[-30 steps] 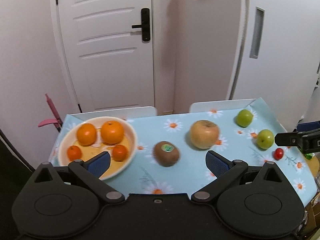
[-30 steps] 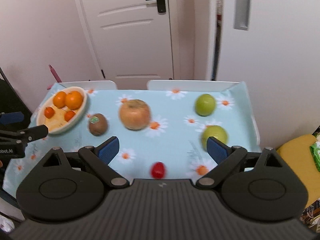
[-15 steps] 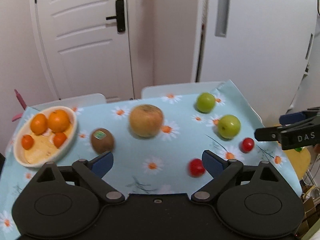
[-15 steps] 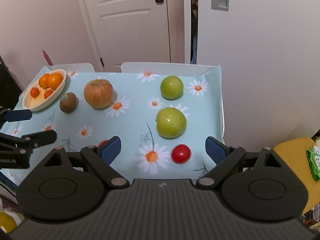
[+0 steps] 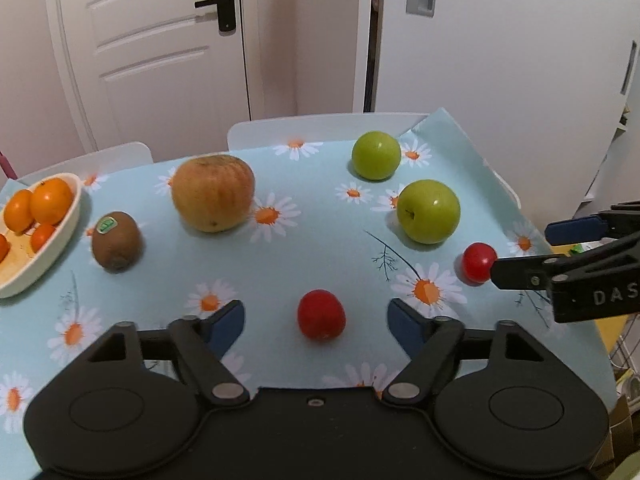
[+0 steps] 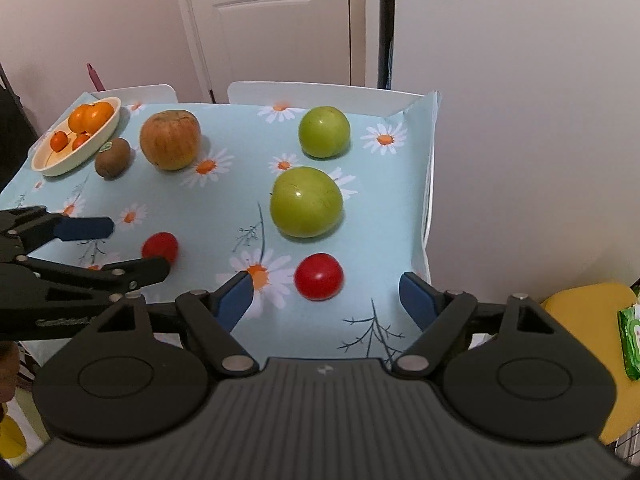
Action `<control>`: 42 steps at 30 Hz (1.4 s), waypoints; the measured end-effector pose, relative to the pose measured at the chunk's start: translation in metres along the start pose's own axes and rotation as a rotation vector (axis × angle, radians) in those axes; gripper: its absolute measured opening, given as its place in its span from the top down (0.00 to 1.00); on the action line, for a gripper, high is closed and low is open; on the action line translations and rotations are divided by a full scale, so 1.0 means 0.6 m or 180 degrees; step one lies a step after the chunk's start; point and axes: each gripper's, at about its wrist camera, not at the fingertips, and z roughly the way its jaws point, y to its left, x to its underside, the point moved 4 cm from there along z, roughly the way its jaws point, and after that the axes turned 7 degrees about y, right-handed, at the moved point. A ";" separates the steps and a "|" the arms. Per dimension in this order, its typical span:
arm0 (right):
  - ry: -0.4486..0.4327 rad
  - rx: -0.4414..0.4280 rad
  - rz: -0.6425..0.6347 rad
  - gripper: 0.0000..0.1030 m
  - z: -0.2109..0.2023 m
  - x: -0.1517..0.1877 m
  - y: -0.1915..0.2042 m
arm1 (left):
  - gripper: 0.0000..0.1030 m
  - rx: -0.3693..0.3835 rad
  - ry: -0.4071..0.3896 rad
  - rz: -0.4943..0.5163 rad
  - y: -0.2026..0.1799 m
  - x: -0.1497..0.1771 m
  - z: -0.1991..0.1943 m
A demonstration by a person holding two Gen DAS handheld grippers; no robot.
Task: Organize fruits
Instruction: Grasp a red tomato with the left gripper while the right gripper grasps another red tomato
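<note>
Two red tomatoes now sit framed, one per gripper. Left wrist view: the left tomato (image 5: 321, 314) lies lower centre, between the spread fingers of the left gripper (image 5: 316, 322), not touched. Right wrist view: the right tomato (image 6: 319, 276) lies lower centre, between the parted fingers of the right gripper (image 6: 327, 296), also apart from both pads. Half a second ago both views were wider and the tomatoes smaller, nearer the frame edges; a second ago the left camera faced the kiwi (image 5: 116, 241) and the bowl of oranges (image 5: 48, 248). So both tools have swung right and closed in, jaws still wide, nothing held. Likely a double pick is starting; height above the cloth is hard to judge in fisheye. Further out: two green apples (image 5: 428, 211) (image 5: 376, 155) upper right, the big apple (image 5: 213, 193) centre left, bowl at far left edge, all on the daisy tablecloth (image 5: 320, 256). No loose fruit sorted yet.
</note>
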 end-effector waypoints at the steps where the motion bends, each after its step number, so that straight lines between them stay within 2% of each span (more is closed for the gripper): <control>1: -0.0005 -0.0001 0.0005 0.12 0.003 0.000 -0.002 | 0.31 -0.0007 0.0019 -0.0014 -0.001 -0.001 0.008; 2: -0.0004 -0.0008 0.0001 0.18 0.007 0.001 -0.003 | 0.32 -0.0022 0.0036 -0.0030 -0.002 -0.002 0.017; 6: 0.0033 -0.0048 0.0011 0.21 0.026 0.003 -0.005 | 0.41 -0.0051 0.0110 -0.0091 0.001 -0.002 0.038; 12: 0.0075 -0.0102 0.0069 0.24 0.046 0.010 -0.002 | 0.68 -0.0069 0.0146 -0.0066 -0.001 -0.001 0.044; 23: 0.0102 -0.0131 0.0122 0.40 0.061 0.008 -0.005 | 0.68 -0.0082 0.0181 -0.0014 -0.002 0.009 0.034; 30: 0.0065 -0.0102 0.0148 0.42 0.065 0.005 -0.003 | 0.68 -0.0078 0.0197 0.0023 0.002 0.020 0.024; 31: 0.0058 -0.0094 0.0146 0.43 0.065 0.005 -0.002 | 0.68 -0.0077 0.0199 0.0026 0.003 0.021 0.023; 33: 0.0051 -0.0095 0.0128 0.53 0.067 0.003 0.001 | 0.68 -0.0086 0.0201 0.0022 0.005 0.023 0.021; 42: -0.0021 -0.0095 0.0091 0.53 0.046 -0.005 0.020 | 0.68 -0.0115 0.0162 -0.0082 0.023 0.035 -0.010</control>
